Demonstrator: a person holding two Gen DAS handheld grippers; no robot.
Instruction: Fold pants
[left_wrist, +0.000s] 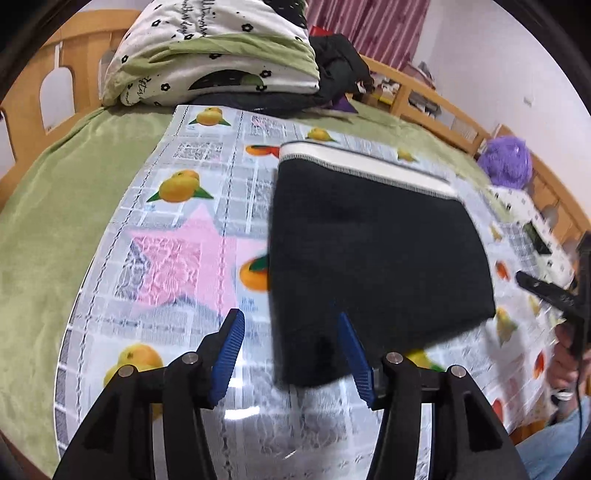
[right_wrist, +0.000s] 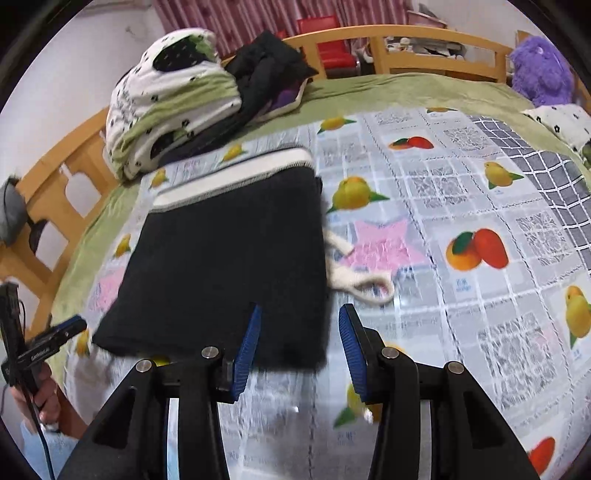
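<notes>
Lying flat on a fruit-printed plastic sheet (left_wrist: 207, 206) spread over the bed (left_wrist: 48, 221), the black pants (left_wrist: 369, 236) are folded into a compact rectangle, their white waistband (left_wrist: 362, 164) turned toward the far side of the bed, where the wooden rail (right_wrist: 406, 40) runs. A cream drawstring (right_wrist: 354, 280) trails out from the pants' right edge onto the sheet, beside a pink star print. The left claw (left_wrist: 291, 325) hangs over the near left corner of the folded pants with its blue pads apart; nothing is pinched between them, and the pants show behind the right pad. The right claw (right_wrist: 301, 319) hovers over the near right corner, likewise parted and gripping nothing, with the pants' edge showing in the gap. At the bed's far left corner sits a folded green and white flowered quilt (right_wrist: 166, 107) with dark clothes (right_wrist: 266, 70) heaped beside it, and a purple plush toy (right_wrist: 543, 70) rests at the far right corner.
</notes>
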